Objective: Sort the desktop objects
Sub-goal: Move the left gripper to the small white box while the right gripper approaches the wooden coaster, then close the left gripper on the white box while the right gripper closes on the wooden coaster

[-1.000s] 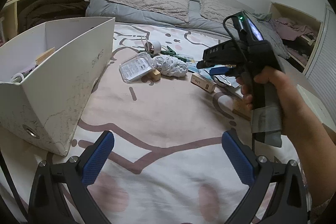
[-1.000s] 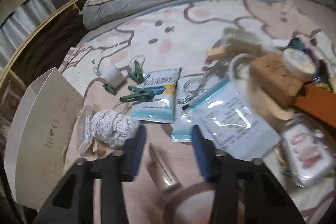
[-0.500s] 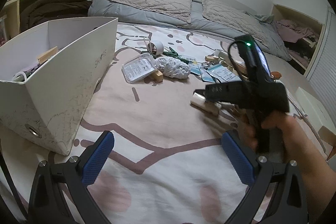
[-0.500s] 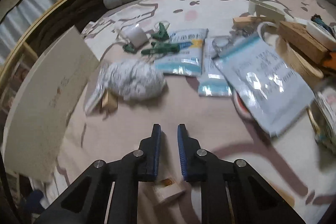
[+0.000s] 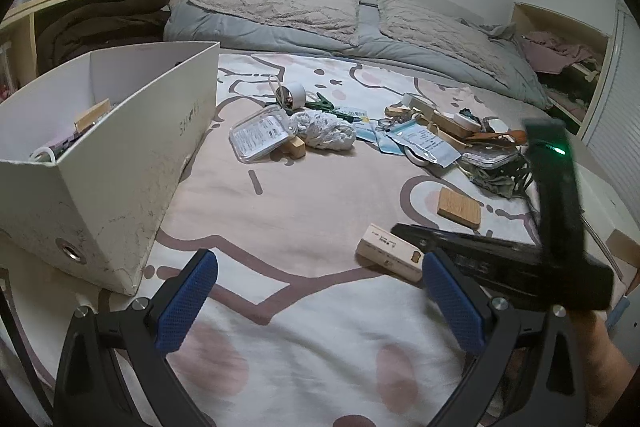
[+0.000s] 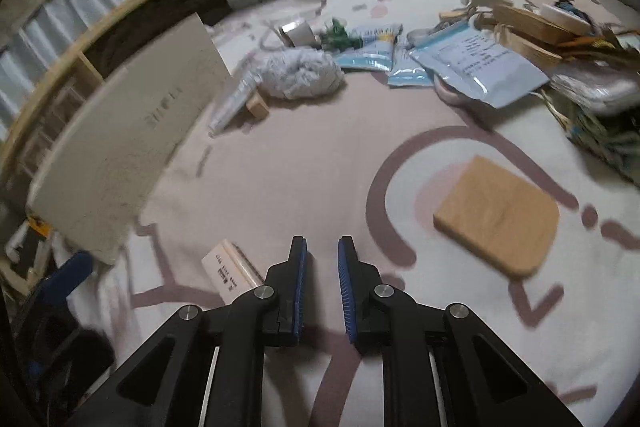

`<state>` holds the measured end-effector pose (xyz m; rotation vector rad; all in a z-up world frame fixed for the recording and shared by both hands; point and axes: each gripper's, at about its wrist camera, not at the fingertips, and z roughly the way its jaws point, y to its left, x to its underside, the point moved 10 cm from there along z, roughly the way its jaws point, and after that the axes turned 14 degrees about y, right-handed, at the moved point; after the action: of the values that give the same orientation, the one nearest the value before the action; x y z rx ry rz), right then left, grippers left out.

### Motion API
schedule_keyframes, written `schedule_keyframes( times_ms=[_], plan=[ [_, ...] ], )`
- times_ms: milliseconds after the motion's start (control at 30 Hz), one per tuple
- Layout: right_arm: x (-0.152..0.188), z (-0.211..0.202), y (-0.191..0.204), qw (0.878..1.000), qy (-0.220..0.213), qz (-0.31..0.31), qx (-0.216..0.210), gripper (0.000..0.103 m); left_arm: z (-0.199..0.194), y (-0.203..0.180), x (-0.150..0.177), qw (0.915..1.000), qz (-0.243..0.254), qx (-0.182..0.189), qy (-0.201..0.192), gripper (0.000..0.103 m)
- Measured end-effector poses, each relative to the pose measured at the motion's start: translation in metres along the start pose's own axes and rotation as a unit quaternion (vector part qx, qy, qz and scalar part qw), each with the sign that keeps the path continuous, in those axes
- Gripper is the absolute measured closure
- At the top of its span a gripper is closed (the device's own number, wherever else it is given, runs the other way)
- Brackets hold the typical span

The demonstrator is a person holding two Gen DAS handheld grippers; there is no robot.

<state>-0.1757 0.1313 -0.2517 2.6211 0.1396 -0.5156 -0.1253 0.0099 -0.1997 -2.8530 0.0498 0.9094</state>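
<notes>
My right gripper (image 6: 322, 245) is shut, and only blanket shows in the thin gap between its blue pads. A small cream box (image 6: 232, 271) lies on the blanket against the outside of its left finger, partly hidden under it. In the left wrist view that same box (image 5: 388, 253) sits under the tip of the right gripper (image 5: 400, 227), which a hand holds at the lower right. My left gripper (image 5: 320, 263) hangs wide open and empty over the blanket's near part. A white shoe box (image 5: 120, 155) with a few items inside stands at the left.
A flat wooden block (image 6: 500, 215) lies to the right of the right gripper. Farther back lies a pile: a white cloth ball (image 5: 324, 131), a clear plastic case (image 5: 260, 137), a tape roll (image 5: 290, 95), blue sachets (image 6: 476, 63) and wooden pieces. Grey bedding borders the far side.
The right gripper shut its jaws and drew back from the pile toward the near side. The small cream box came along with it. The left gripper stayed still.
</notes>
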Motion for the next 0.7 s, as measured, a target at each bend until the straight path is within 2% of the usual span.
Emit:
schedule_keyframes(
  times_ms=[133,467,700],
  plan=[
    [0.006,-0.015,-0.010,0.999,-0.021,0.023,-0.008,0.086,-0.002,-0.003,-0.001,0.9999,0.009,0.008,-0.005,0.000],
    [0.014,-0.046,-0.061,0.996,-0.036,0.056,0.056,0.086,0.009,-0.030,-0.008,0.9981,0.058,0.019,0.004,0.000],
    [0.003,-0.061,-0.093,0.994,-0.044,0.074,0.074,0.086,0.031,-0.046,-0.010,0.9916,0.127,-0.007,0.021,0.000]
  ],
)
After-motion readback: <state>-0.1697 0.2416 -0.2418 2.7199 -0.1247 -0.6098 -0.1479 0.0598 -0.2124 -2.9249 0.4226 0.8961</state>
